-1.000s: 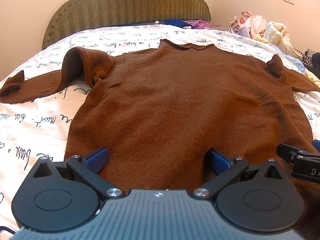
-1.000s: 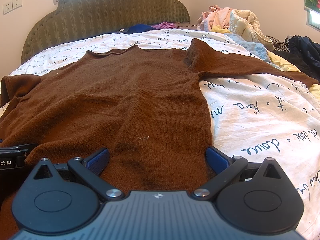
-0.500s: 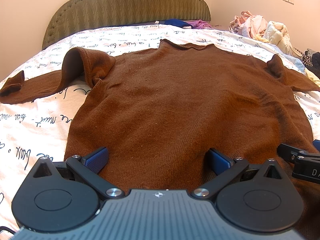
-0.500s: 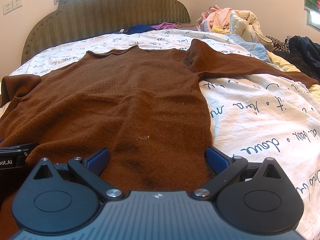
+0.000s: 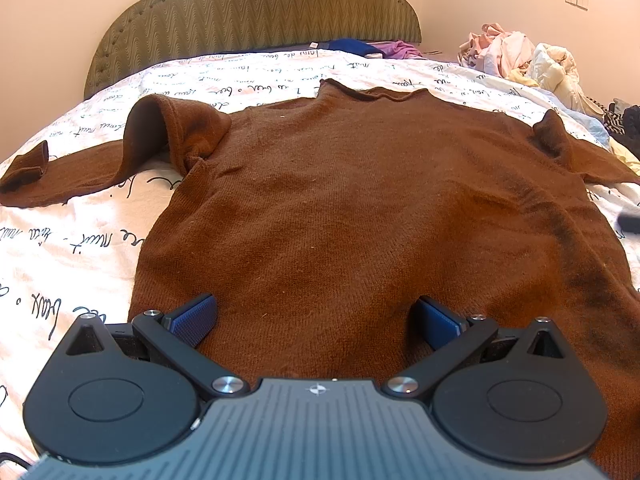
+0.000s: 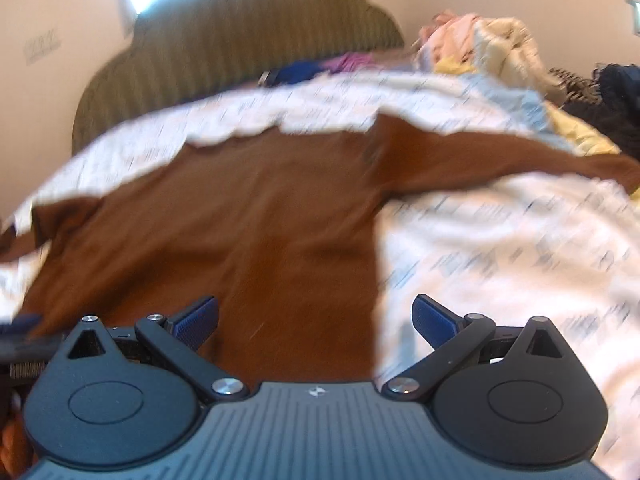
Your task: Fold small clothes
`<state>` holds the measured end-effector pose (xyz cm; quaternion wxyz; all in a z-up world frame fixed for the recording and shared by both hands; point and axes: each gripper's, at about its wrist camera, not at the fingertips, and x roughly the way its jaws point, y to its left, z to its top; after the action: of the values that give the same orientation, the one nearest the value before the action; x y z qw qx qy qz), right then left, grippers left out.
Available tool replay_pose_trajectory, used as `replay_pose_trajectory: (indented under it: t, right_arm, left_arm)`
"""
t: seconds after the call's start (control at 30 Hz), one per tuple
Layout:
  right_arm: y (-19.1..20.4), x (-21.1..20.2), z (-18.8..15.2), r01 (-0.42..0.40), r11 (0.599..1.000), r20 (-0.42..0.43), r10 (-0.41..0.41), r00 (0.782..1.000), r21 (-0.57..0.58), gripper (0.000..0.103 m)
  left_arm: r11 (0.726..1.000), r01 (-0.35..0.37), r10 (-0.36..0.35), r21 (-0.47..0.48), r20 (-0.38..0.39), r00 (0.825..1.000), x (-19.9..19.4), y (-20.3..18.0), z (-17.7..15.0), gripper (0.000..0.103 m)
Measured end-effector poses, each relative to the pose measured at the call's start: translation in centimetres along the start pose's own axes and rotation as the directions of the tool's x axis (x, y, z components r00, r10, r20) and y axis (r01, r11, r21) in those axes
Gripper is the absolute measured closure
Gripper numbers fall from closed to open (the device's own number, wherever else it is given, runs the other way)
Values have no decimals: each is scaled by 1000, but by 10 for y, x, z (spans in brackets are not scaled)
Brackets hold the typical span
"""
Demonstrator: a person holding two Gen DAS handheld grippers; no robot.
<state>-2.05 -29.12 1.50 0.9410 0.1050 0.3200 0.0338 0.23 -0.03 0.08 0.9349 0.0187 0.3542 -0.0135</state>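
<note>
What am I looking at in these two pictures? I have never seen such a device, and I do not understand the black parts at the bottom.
The black parts are two hand-held grippers. A person carries one in each hand, and each has a camera looking forward along its two blue-padded fingers. One picture comes from the left gripper, the other from the right gripper; the right one is blurred. Both grippers are open and hold nothing. In front of them a brown knitted long-sleeved sweater lies flat, sleeves spread, on a bed with a white sheet printed with dark handwriting. Behind stands an olive padded headboard. A pile of pale crumpled clothes lies at the far right. The sweater is not yet folded.
</note>
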Motion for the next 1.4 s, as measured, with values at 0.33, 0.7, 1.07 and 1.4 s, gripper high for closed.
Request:
replay_pose_trajectory:
  t: [0.33, 0.7, 1.07, 1.4]
  right_arm:
    - [-182, 16, 65, -85, 856, 159, 3, 987, 510, 0]
    - [-361, 44, 61, -176, 453, 265, -142, 954, 874, 0]
    - [-389, 68, 51, -211, 431, 290, -127, 949, 878, 12]
    - [-378, 71, 60, -138, 541, 271, -175, 946, 830, 98]
  left_arm:
    - [1000, -1, 1, 1, 0, 1000, 0, 0, 0, 0]
    - [1000, -2, 2, 4, 0, 1000, 1, -1, 1, 0]
    - [1000, -4, 4, 12, 0, 1000, 3, -3, 2, 0]
    - [1000, -1, 1, 10, 2, 1000, 3, -3, 1, 0]
